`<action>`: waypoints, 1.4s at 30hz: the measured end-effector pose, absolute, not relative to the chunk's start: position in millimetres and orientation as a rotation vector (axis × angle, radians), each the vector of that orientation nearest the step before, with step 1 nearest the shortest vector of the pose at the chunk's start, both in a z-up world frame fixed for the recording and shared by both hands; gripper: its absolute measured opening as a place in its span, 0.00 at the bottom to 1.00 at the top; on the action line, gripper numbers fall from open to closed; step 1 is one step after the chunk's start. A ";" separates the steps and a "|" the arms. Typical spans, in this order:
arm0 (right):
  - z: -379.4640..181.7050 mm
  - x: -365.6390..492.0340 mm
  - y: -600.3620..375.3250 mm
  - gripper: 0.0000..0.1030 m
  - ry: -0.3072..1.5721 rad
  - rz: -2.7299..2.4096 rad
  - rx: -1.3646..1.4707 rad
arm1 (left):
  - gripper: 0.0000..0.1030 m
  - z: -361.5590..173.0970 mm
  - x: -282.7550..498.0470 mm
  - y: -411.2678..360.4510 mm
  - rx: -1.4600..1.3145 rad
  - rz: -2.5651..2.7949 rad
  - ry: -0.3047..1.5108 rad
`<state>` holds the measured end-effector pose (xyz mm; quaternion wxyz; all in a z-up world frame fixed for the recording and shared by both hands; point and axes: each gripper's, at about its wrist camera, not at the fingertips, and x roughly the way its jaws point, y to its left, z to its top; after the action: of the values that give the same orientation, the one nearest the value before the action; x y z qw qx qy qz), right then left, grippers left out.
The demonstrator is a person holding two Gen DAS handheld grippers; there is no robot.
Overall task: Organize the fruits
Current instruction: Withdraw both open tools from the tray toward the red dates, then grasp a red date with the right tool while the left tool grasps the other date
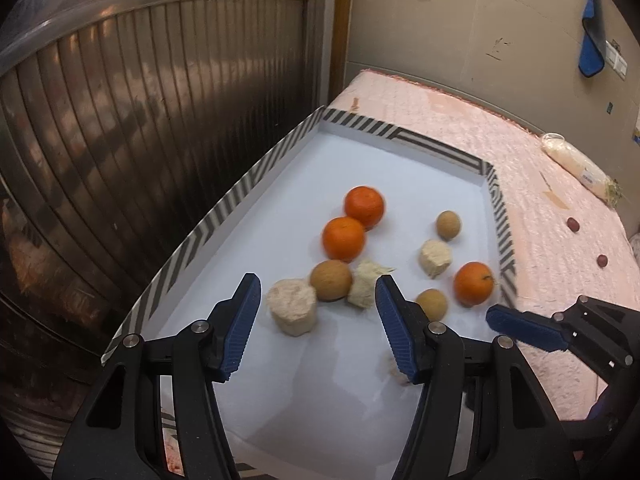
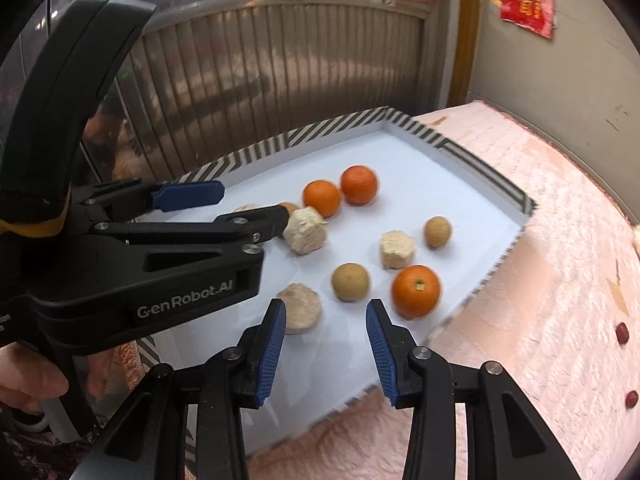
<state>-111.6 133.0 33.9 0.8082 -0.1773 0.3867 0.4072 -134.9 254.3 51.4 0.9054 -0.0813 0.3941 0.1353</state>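
Left tongs (image 1: 316,300): spread, nothing between the pads, poised over the near part of the tray (image 1: 224,208) above a pale chunk (image 1: 292,306) and a tan fruit (image 1: 331,285). Right tongs (image 2: 326,312): parted, empty, hovering at the tray's near right edge, close to one orange (image 2: 416,291) and a second tan fruit (image 2: 351,281). Tray: white floor, striped rim, set on a pink quilted cover (image 1: 540,200). Contents, loose and unsorted: three oranges, two of them touching toward the far side (image 1: 364,206) (image 1: 343,238); three tan round fruits, the third (image 2: 437,232) toward the right wall; four pale rough chunks, one (image 2: 306,235) just beside the left tongs' tip in the right view, another (image 2: 397,249) mid-tray. Outside the tray: two small dark red fruits (image 2: 622,333) (image 2: 632,399) on the cover, well apart from the rest; a bagged item (image 1: 576,164) farther back. Progress, as judged: most fruit was already inside the tray, yet kinds lay mixed, with no clear grouping. Remaining, likely: fetching the two red fruits and gathering like with like. Neither tongs held anything.
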 end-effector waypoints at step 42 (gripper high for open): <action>13.6 18.4 -176.8 0.45 0.902 0.175 0.018 | 0.58 58.8 4.1 8.3 -0.004 -0.103 0.892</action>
<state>18.4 -176.8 13.6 0.8962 0.0087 0.4354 0.0847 4.1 8.3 58.8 0.9008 -0.0020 0.4313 -0.0496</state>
